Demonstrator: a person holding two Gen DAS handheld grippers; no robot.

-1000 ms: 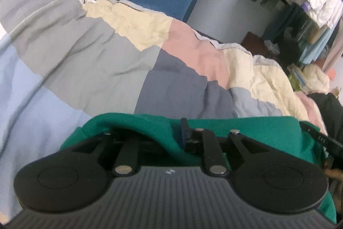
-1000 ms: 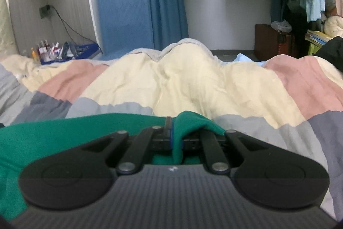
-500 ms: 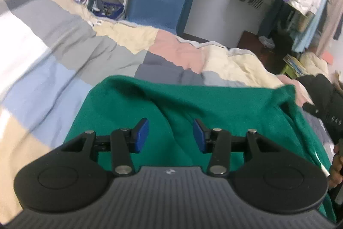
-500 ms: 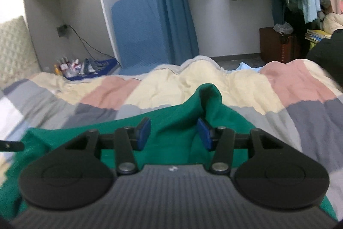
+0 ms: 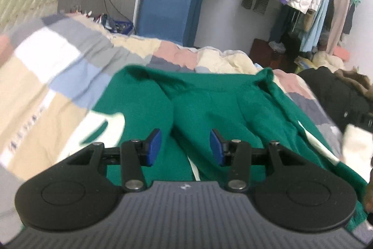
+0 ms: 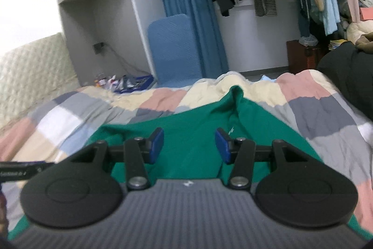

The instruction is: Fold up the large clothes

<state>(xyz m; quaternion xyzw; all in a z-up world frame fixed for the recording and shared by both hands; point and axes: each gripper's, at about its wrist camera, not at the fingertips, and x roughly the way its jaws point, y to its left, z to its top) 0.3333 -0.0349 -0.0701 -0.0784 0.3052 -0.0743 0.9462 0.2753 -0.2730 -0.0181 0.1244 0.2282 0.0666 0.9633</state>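
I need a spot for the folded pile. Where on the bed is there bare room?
Bare quilt lies left of the green garment, toward the headboard, and a smaller strip right of it. Crowded: the dark coat fills the far right corner.

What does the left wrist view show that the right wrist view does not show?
Only the left wrist view shows the white printed patch on the green fabric garment and a white cord below the open left hand-held gripper.

Only the right wrist view shows the quilted cream headboard.

Both share the garment, the checked patchwork quilt, the blue padded chair and open jaws gripping nothing.
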